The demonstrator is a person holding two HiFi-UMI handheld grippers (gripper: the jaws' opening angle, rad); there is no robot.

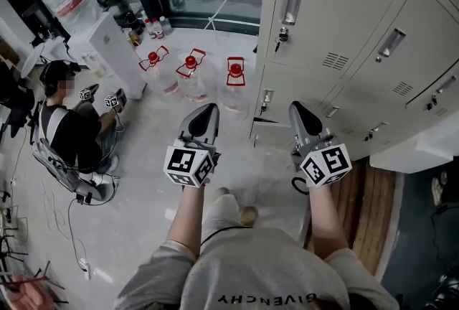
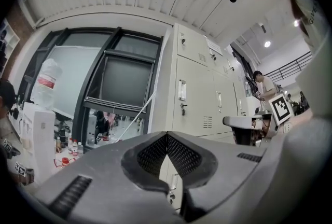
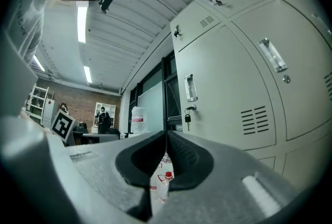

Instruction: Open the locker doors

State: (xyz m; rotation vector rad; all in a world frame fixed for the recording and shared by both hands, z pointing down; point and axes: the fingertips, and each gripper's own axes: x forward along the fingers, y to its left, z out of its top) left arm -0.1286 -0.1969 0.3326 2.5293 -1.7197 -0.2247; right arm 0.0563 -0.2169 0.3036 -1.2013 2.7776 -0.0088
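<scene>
A bank of pale grey lockers [image 1: 337, 29] fills the upper right of the head view, all doors closed. The nearest upper door [image 1: 308, 21] has a recessed handle [image 1: 290, 6] with a key [image 1: 281, 36] hanging below it. My left gripper [image 1: 206, 113] and right gripper [image 1: 300, 113] are held side by side in front of the lower lockers, apart from them. Both are shut with nothing between the jaws. In the right gripper view the same handle [image 3: 190, 87] and key [image 3: 187, 115] show above my shut right gripper [image 3: 166, 134]. In the left gripper view my left gripper [image 2: 166, 136] points toward the locker doors [image 2: 194, 98].
Three water jugs with red caps [image 1: 191, 77] stand on the floor ahead, left of the lockers. A seated person [image 1: 68, 130] holding grippers is at far left, beside a white water dispenser [image 1: 107, 50]. A white tabletop [image 1: 419, 152] juts in at right over wooden planks [image 1: 362, 194].
</scene>
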